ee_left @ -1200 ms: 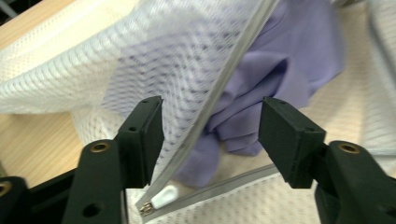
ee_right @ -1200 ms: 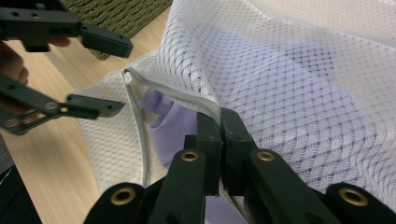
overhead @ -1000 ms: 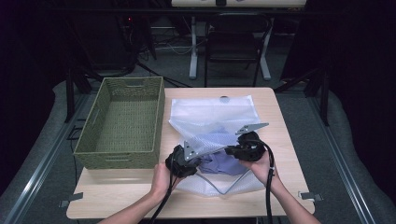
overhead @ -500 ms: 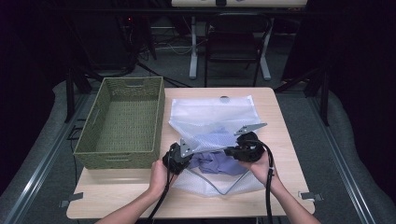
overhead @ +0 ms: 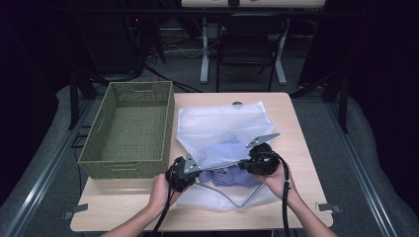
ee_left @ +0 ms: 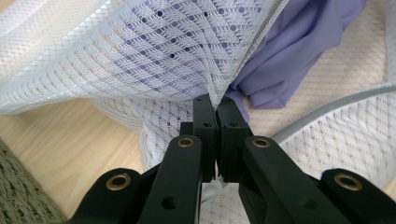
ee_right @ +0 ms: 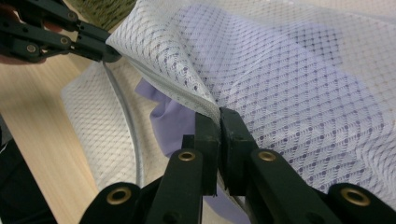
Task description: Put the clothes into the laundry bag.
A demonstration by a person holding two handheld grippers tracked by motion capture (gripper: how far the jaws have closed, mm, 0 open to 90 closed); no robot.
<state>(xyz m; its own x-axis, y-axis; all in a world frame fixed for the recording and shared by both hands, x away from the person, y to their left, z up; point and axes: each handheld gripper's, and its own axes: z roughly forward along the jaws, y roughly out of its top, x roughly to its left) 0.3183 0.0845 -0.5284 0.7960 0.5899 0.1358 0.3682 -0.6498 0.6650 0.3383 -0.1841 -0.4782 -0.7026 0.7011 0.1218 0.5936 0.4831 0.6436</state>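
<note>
Step in hand, as I read it: holding the mesh bag (overhead: 222,129) mouth open, upper rim lifted at two points, with the purple cloth (overhead: 231,176) sitting half in the opening.

To do it well:
- Keep both grips level and pull gently apart so the rim edge stays taut; slack lets the mouth sag onto the cloth.
- Lift only the top layer. The lower layer and the grey zip edge (ee_right: 125,122) should stay flat on the table (overhead: 291,143).
- Don't yank: mesh is thin and could slip out or snag on the fingers.

Fingers:
- Left gripper (ee_left: 217,106): fingers closed to a hairline gap, pinching the bag's rim right at the tips.
- Right gripper (ee_right: 219,116): same, clamped on the rim's hem at the tips, mesh draped over the far side.

Bag lies mid-table, just right of the green basket (overhead: 129,129); near end raised between the two grippers. Cloth is at the near end, under the lifted layer.
</note>
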